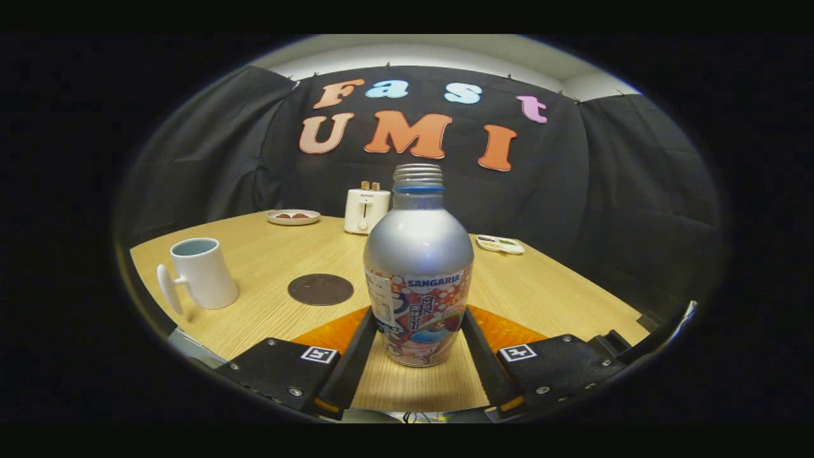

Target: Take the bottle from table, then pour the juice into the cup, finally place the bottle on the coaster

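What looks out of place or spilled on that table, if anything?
Nothing stands out. The bottle stands upright on the table between the gripper fingers, cap off, with no spill showing. The cup is upright beside the flat coaster. Beyond them, the toaster and plate look orderly.

Place: a staged recording booth, dressed as a home dining corner.
Walls: black cloth hangs in folds on every side behind the table, pinned up along its top edge; a pale ceiling shows above it.
Table: light wood-grain table, rounded at the far edge.
Household props: a white toaster with two slices of bread standing in it; a small plate with dark bits of food; a white mug; a round dark coaster; a silver drink bottle; a flat white item, too small to identify.
Rig: the hand-held gripper, its fingers at either side of the bottle's lower part.
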Demonstrator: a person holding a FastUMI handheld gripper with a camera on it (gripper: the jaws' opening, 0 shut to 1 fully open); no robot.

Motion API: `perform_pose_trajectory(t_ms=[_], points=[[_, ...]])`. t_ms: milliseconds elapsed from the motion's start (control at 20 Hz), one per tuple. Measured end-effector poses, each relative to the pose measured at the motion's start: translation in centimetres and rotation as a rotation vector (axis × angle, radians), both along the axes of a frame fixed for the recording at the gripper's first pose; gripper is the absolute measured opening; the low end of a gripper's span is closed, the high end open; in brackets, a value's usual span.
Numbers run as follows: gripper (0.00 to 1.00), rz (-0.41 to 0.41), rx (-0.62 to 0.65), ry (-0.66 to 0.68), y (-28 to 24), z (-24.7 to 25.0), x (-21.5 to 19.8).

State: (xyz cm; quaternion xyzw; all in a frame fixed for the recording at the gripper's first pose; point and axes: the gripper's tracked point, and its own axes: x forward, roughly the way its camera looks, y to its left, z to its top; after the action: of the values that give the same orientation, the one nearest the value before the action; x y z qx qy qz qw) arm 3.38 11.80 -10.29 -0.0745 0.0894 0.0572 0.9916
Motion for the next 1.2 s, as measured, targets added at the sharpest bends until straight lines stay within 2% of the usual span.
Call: perform_pose_trajectory(t_ms=[700,950,1200], points=[[0.77,0.001,-0.372,-0.082,3.3,3.4,0.1],[0.78,0.035,-0.501,-0.107,5.4,4.2,0.0],[0.76,0.062,-0.659,-0.189,7.9,5.5,-0.4]])
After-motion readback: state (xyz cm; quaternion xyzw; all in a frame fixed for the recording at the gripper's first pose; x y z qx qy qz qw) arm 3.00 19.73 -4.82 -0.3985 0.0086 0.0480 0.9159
